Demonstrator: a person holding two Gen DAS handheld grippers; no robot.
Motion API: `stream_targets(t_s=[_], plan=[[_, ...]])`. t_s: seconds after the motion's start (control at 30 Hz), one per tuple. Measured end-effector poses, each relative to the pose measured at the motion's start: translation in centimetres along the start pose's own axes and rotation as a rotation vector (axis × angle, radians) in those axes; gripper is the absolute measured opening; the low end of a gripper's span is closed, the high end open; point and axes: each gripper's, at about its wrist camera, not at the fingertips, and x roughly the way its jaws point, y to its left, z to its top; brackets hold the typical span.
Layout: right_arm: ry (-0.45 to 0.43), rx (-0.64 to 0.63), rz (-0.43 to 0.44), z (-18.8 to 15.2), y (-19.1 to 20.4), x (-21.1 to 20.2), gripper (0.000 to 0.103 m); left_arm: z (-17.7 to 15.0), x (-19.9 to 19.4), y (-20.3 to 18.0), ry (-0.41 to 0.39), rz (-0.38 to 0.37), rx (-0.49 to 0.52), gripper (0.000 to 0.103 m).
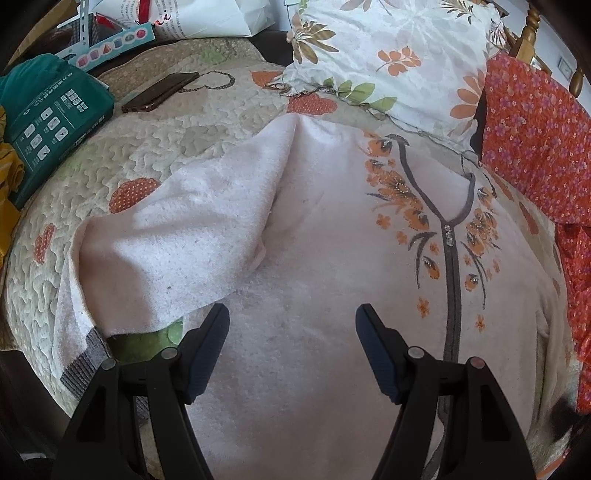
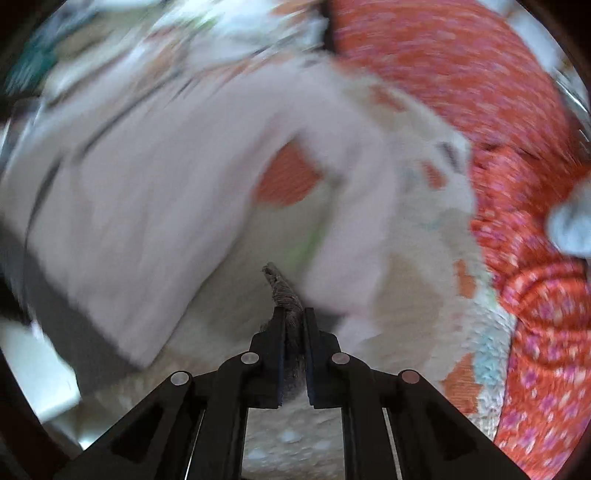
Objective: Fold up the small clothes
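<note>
The pink sweater (image 1: 314, 229) lies spread on the quilt (image 1: 155, 147), directly under the left gripper (image 1: 291, 317), whose jaws stand wide apart, holding nothing. The right gripper (image 2: 294, 314) is clamped on the sweater's grey cuff (image 2: 284, 291), its sleeve blurred.

Right hand-held gripper (image 2: 294, 317) pinches grey cuff (image 2: 284, 291), apparently the pink top's (image 2: 147, 192).

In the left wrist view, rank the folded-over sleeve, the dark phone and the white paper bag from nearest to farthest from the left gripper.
From the left gripper:
1. Folded-over sleeve, just ahead and left of the fingers, lying on the pink top.
2. Dark phone, farther up on the left, on the quilt.
3. White paper bag, at the top edge, behind the quilt.
</note>
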Motion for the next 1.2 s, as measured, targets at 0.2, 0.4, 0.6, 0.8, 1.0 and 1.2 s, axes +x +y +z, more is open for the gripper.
stream_targets(t_s=[0.2, 0.4, 0.6, 0.8, 1.0, 1.2], plan=[[-0.160, 0.444, -0.144, 3.2, -14.8, -3.8, 0.008, 0.0, 0.0, -0.3, 0.000, -0.005, 0.000, 0.070], [-0.194, 0.759, -0.225, 1.2, -23.9, -3.6, 0.008, 0.0, 0.1, -0.6, 0.007, -0.013, -0.004, 0.070], [-0.181, 0.907, -0.205, -0.2, -25.9, -2.2, 0.008, 0.1, 0.0, -0.4, 0.012, -0.031, -0.009, 0.070], [-0.163, 0.917, -0.148, 1.4, -24.7, -0.8, 0.008, 0.6, -1.0, 0.1, -0.009, -0.058, -0.025, 0.070], [-0.176, 0.795, -0.021, 7.0, -18.5, -0.4, 0.008, 1.7, -3.5, 1.8, -0.089, -0.058, -0.050, 0.070], [-0.211, 0.643, 0.205, 15.1, -8.5, 0.7, 0.008, 3.9, -5.5, 7.1, -0.154, -0.032, -0.188, 0.074]])
